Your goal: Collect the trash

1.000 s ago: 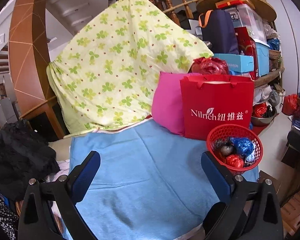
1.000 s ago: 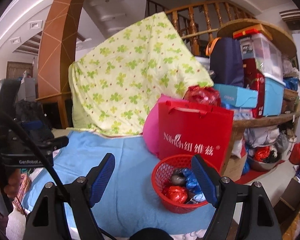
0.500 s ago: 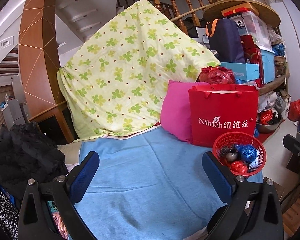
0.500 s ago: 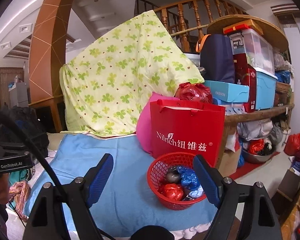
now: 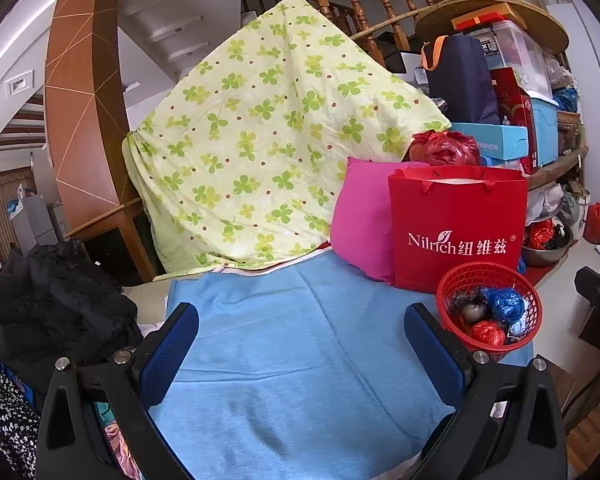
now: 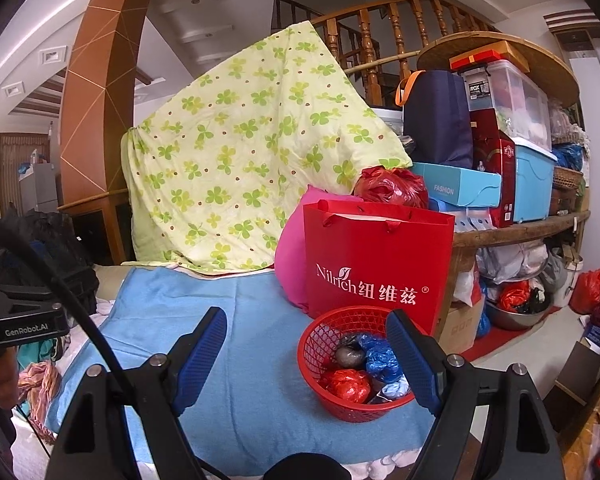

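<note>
Sitting at the right front corner of the blue cloth (image 6: 236, 360), the red basket (image 6: 320, 344) holds crumpled trash wads (image 6: 350, 384) in red, blue and grey. It lies just ahead of the right gripper (image 6: 306, 354), behind that gripper's right finger; both jaws stand apart, empty. The left gripper (image 5: 300, 348), also spread and empty, faces bare cloth, the basket (image 5: 460, 280) to its right. A red bag (image 6: 376, 264) stands just behind the basket.
</note>
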A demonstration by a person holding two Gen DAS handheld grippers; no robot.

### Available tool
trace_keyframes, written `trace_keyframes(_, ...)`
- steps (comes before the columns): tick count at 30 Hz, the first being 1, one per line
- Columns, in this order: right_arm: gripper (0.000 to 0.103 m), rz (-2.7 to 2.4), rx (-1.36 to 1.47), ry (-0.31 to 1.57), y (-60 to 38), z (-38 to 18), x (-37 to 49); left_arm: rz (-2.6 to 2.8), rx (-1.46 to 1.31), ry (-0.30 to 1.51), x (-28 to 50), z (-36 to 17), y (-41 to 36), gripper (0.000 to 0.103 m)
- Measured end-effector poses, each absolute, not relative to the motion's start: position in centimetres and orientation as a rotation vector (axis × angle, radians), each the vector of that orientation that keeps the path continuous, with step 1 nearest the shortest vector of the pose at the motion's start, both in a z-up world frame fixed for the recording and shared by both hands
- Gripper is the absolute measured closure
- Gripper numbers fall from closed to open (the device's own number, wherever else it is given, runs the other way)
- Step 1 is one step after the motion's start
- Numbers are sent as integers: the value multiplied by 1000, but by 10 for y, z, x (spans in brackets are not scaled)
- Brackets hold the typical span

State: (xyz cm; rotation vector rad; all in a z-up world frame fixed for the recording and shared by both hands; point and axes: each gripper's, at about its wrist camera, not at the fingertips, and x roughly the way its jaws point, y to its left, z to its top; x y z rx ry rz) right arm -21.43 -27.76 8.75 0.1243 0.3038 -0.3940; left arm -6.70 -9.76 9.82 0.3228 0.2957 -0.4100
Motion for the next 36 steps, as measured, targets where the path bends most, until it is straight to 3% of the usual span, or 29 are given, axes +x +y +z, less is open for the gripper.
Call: trace_keyframes(36, 19, -362, 123, 343, -256, 75, -194, -375, 301, 331, -51, 85, -73, 1)
